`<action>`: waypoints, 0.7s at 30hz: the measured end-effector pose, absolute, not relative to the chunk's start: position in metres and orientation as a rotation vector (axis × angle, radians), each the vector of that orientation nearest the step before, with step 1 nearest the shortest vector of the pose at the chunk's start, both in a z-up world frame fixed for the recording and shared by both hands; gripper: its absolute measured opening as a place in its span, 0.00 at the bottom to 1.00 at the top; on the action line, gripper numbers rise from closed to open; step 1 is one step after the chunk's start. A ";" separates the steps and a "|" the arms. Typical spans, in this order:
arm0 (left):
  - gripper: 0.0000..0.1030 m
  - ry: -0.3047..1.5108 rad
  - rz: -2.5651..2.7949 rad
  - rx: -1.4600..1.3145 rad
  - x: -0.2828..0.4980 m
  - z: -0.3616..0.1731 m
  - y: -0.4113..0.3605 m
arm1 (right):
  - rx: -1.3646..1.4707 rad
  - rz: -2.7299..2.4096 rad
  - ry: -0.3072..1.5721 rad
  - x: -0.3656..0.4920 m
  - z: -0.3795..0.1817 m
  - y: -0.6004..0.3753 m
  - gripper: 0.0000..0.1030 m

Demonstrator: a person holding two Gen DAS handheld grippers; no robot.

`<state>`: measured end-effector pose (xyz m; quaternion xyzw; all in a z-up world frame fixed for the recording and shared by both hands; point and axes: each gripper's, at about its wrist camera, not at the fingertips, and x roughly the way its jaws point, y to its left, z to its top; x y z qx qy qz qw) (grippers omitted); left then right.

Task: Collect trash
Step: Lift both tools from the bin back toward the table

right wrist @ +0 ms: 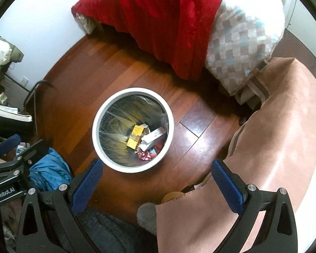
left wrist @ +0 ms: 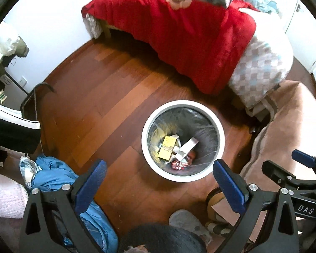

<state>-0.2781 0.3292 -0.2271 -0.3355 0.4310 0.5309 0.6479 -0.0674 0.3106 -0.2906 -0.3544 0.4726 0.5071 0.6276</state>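
A round white trash bin [left wrist: 145, 147] with a clear liner stands on the wooden floor. It also shows in the right wrist view [right wrist: 95, 135]. Inside lie a yellow box [left wrist: 167, 147], a white carton [left wrist: 187, 145] and red wrappers [left wrist: 180, 164]. The same yellow box [right wrist: 135, 137], white carton [right wrist: 154, 137] and red wrappers [right wrist: 144, 155] show in the right wrist view. My left gripper [left wrist: 160, 168] is open and empty, held above the bin's near side. My right gripper [right wrist: 158, 167] is open and empty, above the floor just right of the bin.
A bed with a red blanket [left wrist: 179, 35] and a checked quilt [left wrist: 261, 67] lies behind the bin. A pink rug or cover [right wrist: 273, 126] is at right. Blue clothing [left wrist: 52, 175] lies on the floor at left. Grey slippers [left wrist: 189, 221] are near the bottom.
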 end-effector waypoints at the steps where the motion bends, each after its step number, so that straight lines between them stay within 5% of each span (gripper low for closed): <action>1: 1.00 0.968 1.208 -0.754 -0.278 -0.219 0.324 | -0.803 1.172 1.070 -0.068 -0.280 0.305 1.00; 21: 1.00 0.831 1.157 -0.519 -0.203 -0.107 0.220 | -0.398 1.273 1.015 -0.015 -0.120 0.152 1.00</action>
